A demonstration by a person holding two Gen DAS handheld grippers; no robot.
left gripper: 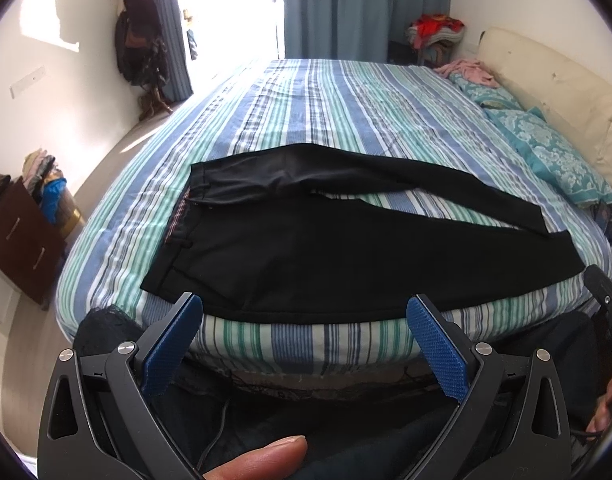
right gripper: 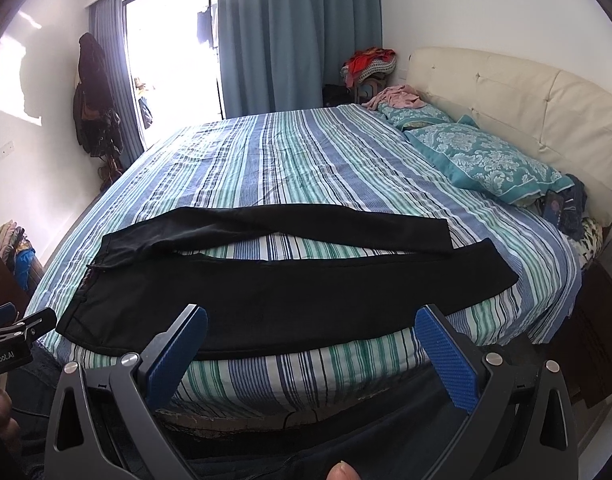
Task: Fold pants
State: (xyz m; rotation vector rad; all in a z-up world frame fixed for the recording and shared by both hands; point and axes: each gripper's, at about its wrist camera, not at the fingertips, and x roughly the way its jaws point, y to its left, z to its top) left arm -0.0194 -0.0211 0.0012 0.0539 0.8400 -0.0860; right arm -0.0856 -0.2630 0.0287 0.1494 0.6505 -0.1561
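Black pants (left gripper: 306,248) lie flat across the near part of the striped bed (left gripper: 326,112), waistband to the left, both legs spread apart and running right. They also show in the right wrist view (right gripper: 290,292). My left gripper (left gripper: 304,312) is open and empty, hovering in front of the bed's near edge, just short of the pants' lower edge. My right gripper (right gripper: 311,324) is open and empty, likewise held before the near edge, below the nearer leg. The left gripper's tip shows at the left edge of the right wrist view (right gripper: 22,324).
Teal floral pillows (right gripper: 486,160) and a cream headboard (right gripper: 526,96) are at the right. A pink garment (right gripper: 394,96) lies at the far corner. A dark dresser (left gripper: 22,236) with clothes stands left. A coat rack (right gripper: 94,100) and blue curtains (right gripper: 298,32) are behind.
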